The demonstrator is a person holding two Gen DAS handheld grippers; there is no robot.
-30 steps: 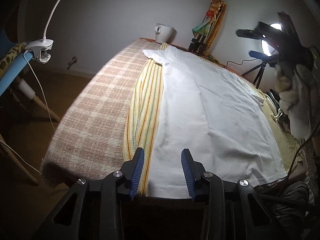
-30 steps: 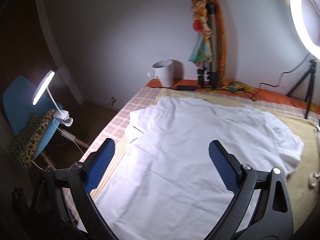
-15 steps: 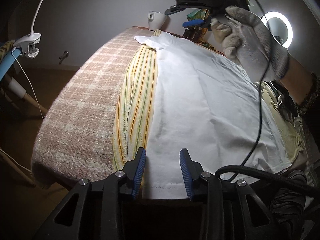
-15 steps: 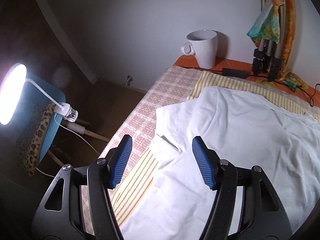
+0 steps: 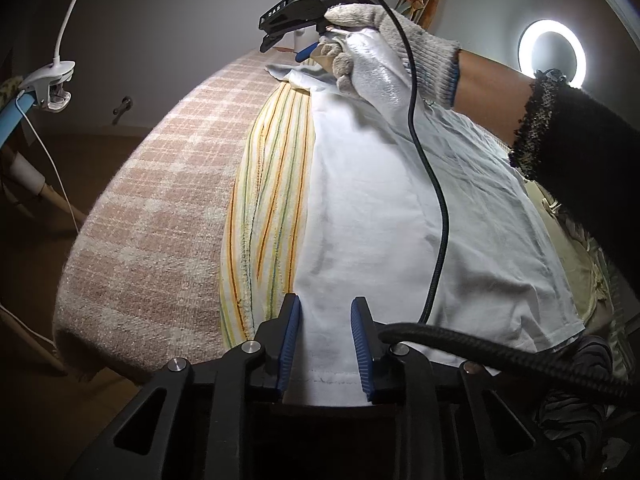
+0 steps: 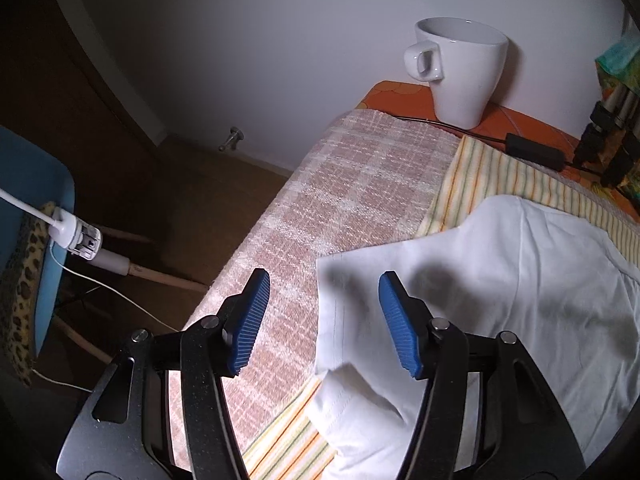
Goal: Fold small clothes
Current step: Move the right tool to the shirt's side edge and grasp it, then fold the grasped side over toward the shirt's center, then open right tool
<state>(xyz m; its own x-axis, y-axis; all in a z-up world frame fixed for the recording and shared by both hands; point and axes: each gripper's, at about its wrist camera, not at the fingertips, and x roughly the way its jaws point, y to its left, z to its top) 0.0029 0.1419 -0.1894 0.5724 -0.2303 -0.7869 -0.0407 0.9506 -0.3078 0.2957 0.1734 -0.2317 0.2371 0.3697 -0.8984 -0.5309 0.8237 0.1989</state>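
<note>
At the tabletop's near edge, the left gripper [image 5: 325, 336] straddles the white shirt [image 5: 400, 200] hem, jaws narrowly open; at the far corner, the right gripper [image 6: 324, 320] gapes over its sleeve [image 6: 360, 300], both seemingly poised to pinch that side for folding.

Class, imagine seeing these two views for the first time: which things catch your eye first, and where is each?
A white T-shirt lies spread over a striped cloth on the checked table cover. The left gripper sits open at its hem; the right gripper hangs open over the sleeve edge. A white mug stands at the far corner, and a ring light glows on the right.
</note>
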